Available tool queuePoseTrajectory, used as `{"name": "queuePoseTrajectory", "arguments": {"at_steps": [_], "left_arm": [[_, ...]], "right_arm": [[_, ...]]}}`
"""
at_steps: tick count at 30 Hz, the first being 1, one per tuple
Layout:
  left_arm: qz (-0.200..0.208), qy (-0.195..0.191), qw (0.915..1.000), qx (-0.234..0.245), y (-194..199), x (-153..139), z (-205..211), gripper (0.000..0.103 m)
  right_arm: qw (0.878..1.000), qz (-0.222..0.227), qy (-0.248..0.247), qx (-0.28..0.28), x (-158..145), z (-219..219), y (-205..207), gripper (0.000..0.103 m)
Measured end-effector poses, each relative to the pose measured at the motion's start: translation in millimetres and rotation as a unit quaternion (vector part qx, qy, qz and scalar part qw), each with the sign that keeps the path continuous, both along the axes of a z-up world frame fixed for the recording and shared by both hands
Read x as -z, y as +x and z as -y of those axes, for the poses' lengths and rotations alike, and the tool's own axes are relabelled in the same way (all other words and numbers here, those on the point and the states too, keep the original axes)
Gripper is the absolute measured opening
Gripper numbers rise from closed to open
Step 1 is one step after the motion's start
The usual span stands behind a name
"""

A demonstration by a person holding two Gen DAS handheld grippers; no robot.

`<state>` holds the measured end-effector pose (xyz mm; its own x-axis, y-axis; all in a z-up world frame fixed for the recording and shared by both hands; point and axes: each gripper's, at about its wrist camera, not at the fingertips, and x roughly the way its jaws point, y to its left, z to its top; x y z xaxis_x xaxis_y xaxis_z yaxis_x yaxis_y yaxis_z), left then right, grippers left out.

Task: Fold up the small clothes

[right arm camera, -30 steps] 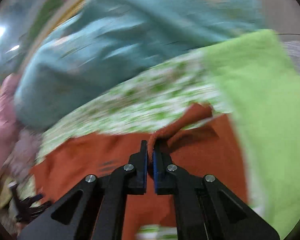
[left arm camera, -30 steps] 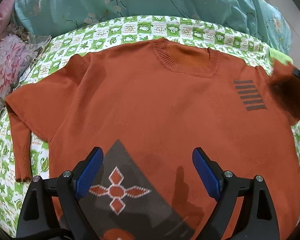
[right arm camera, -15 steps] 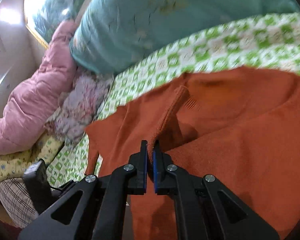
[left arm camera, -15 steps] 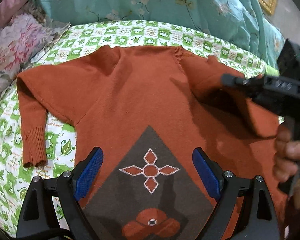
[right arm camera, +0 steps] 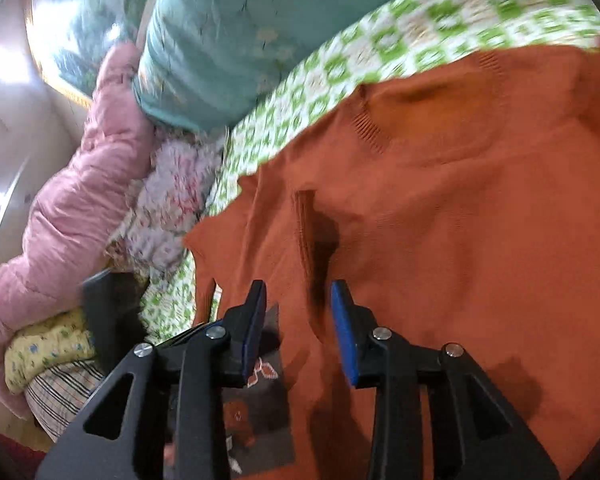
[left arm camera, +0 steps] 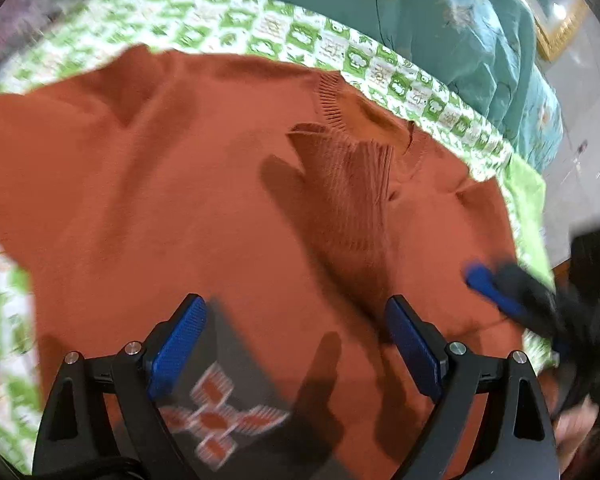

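An orange knitted sweater (left arm camera: 148,200) with a grey patterned panel (left arm camera: 236,412) lies flat on the bed. Its right sleeve (left arm camera: 348,200) is folded across the chest, ribbed cuff near the neckline (left arm camera: 352,108). My left gripper (left arm camera: 296,344) hovers open over the lower front, nothing between its fingers. My right gripper (right arm camera: 300,320) is opening its jaws just above the folded sleeve (right arm camera: 308,240), whose edge lies loose in front of the pads. The right gripper's blue pad (left arm camera: 488,284) shows blurred at the right of the left wrist view.
The sweater rests on a green and white checked sheet (left arm camera: 340,52). A teal floral quilt (left arm camera: 440,20) lies behind it. A pink padded jacket (right arm camera: 68,208), a flowered cloth (right arm camera: 168,208) and a yellow cloth (right arm camera: 48,348) are piled at the left. A lime cloth (left arm camera: 528,208) lies at the right.
The right gripper carried the sleeve across the chest, then let it go as its jaws parted. The left gripper drifted sideways over the sweater and stayed open.
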<state>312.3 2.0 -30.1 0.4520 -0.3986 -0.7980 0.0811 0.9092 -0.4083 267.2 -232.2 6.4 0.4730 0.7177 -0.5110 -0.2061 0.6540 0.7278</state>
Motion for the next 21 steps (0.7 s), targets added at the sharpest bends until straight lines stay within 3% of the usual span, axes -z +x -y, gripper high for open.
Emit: {"name": "queuePoseTrajectory", "arguments": {"at_steps": [4, 5, 6, 7, 8, 13, 16, 21], "left_arm": [[-0.009, -0.017, 0.9998, 0.005, 33, 1, 20, 0.092], [-0.01, -0.007, 0.9999, 0.003, 42, 1, 26, 0.087], [-0.006, 0.016, 0.9998, -0.005, 51, 0, 31, 0.076], [0.0, 0.026, 0.9997, -0.004, 55, -1, 31, 0.035], [-0.001, 0.023, 0.9997, 0.002, 57, -1, 30, 0.009], [0.057, 0.014, 0.9981, -0.019, 11, -12, -9, 0.015], [0.02, 0.015, 0.9995, -0.021, 10, 4, -19, 0.064], [0.015, 0.0, 0.9997, -0.02, 38, 10, -8, 0.073]], "right_arm": [[0.999, 0.016, -0.01, 0.048, -7, 34, -40, 0.035], [0.998, 0.015, -0.012, 0.057, -6, 39, -47, 0.035], [0.998, 0.014, -0.013, 0.063, -5, 43, -53, 0.035], [0.998, 0.012, -0.015, 0.066, -4, 46, -58, 0.035], [0.997, 0.012, -0.02, 0.07, -4, 49, -64, 0.035], [0.996, 0.024, -0.043, 0.078, -5, 57, -79, 0.035], [0.996, 0.025, -0.049, 0.077, -2, 57, -80, 0.035], [0.996, 0.017, -0.044, 0.074, 1, 51, -81, 0.035]]}}
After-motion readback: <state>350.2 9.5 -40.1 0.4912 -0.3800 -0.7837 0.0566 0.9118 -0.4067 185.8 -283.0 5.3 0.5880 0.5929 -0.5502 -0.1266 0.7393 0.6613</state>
